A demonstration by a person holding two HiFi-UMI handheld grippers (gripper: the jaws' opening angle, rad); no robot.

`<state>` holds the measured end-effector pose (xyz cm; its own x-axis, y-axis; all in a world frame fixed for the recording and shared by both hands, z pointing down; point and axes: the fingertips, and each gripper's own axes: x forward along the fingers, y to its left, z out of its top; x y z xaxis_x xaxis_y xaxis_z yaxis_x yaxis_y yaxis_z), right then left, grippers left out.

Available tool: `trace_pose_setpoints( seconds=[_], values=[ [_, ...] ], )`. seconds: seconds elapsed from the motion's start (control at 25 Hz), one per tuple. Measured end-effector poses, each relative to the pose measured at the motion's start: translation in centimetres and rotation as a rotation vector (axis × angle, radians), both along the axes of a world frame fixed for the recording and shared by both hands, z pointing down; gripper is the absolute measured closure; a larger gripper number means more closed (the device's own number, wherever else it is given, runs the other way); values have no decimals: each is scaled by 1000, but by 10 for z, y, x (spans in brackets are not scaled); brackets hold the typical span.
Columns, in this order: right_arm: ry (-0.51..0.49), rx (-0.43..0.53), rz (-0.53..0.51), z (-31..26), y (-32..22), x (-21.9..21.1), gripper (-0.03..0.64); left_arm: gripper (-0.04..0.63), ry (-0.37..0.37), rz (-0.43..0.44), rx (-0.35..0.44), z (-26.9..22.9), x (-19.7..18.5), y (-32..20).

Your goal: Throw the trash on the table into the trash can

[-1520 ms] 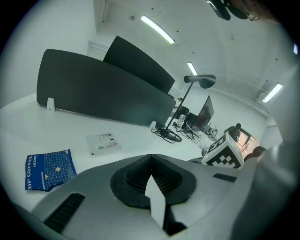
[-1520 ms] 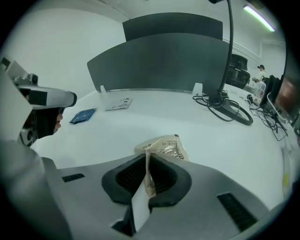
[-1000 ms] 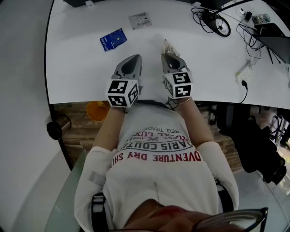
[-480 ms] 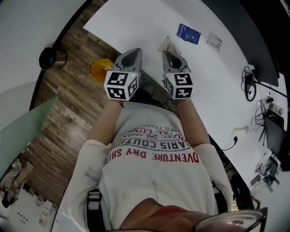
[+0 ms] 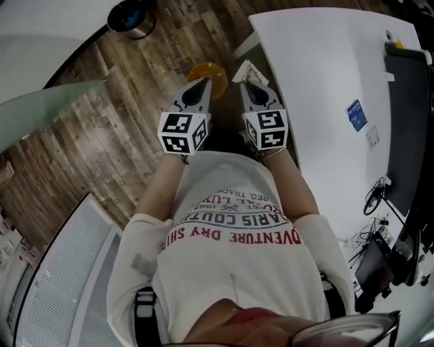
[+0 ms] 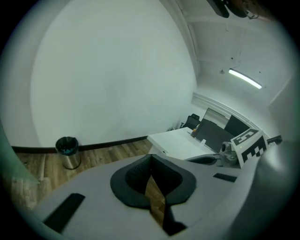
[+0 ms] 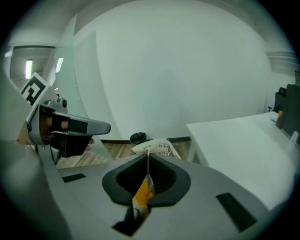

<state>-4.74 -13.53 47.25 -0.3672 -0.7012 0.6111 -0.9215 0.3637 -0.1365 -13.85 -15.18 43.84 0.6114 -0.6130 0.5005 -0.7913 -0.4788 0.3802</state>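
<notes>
My right gripper (image 5: pixel 252 85) is shut on a crumpled white printed wrapper (image 5: pixel 247 70), whose white and yellow paper (image 7: pixel 156 147) sticks out past the closed jaws. My left gripper (image 5: pixel 201 87) hovers beside it with its jaws shut and nothing between them; only floor shows in the left gripper view (image 6: pixel 151 160). Both grippers hang over the wooden floor, off the table's edge. The trash can (image 5: pixel 131 16), a small metal bin with a dark liner, stands by the wall ahead of me, also seen as the bin (image 6: pixel 68 152) and the bin (image 7: pixel 138 137).
The white table (image 5: pixel 325 74) lies to the right with a blue card (image 5: pixel 356 115) on it. An orange object (image 5: pixel 207 70) sits on the floor just under the grippers. A glass panel (image 5: pixel 47 112) stands on the left, and cables and monitors lie at the far right.
The view has swung left, away from the table. Both grippers, the right still holding the wrapper, went from above the tabletop to above the wooden floor, and the trash can is in view.
</notes>
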Motion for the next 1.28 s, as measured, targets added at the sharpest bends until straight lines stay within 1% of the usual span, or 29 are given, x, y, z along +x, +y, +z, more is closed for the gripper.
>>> trace_pose_setpoints(
  seconds=[0.12,0.24,0.36,0.48,0.64,0.76,0.84,0.96,1.08,1.16,1.24,1.28],
  values=[
    [24,-48,-114,46,-15,-53,580,572,-20,-54,-57,33,-50,-15],
    [36,-116,-197,102,-25,-90,580,572,-34,-78,-138,76,-86,-21],
    [24,-196,-237,157,-28,-118,580,572,-48,-89,-199,120,-113,-22],
    [7,-269,-255,215,-27,-134,580,572,-58,-124,-250,175,-132,-21],
    [-5,-327,-276,299,-29,-146,580,572,-39,-180,-323,262,-142,-12],
    [-11,-353,-316,361,-20,-153,580,572,-40,-213,-370,326,-144,7],
    [-9,-377,-335,402,-10,-152,580,572,-40,-242,-400,366,-144,22],
    [17,-440,-328,466,3,-146,579,572,-39,-279,-433,417,-144,42],
    [35,-485,-329,515,12,-142,578,572,-43,-304,-452,450,-146,54],
    [46,-499,-329,537,13,-141,568,572,-40,-320,-452,463,-149,54],
    [56,-510,-313,547,12,-139,511,572,-36,-334,-445,468,-152,51],
    [58,-511,-308,548,12,-138,505,572,-35,-341,-441,468,-155,50]
  ],
)
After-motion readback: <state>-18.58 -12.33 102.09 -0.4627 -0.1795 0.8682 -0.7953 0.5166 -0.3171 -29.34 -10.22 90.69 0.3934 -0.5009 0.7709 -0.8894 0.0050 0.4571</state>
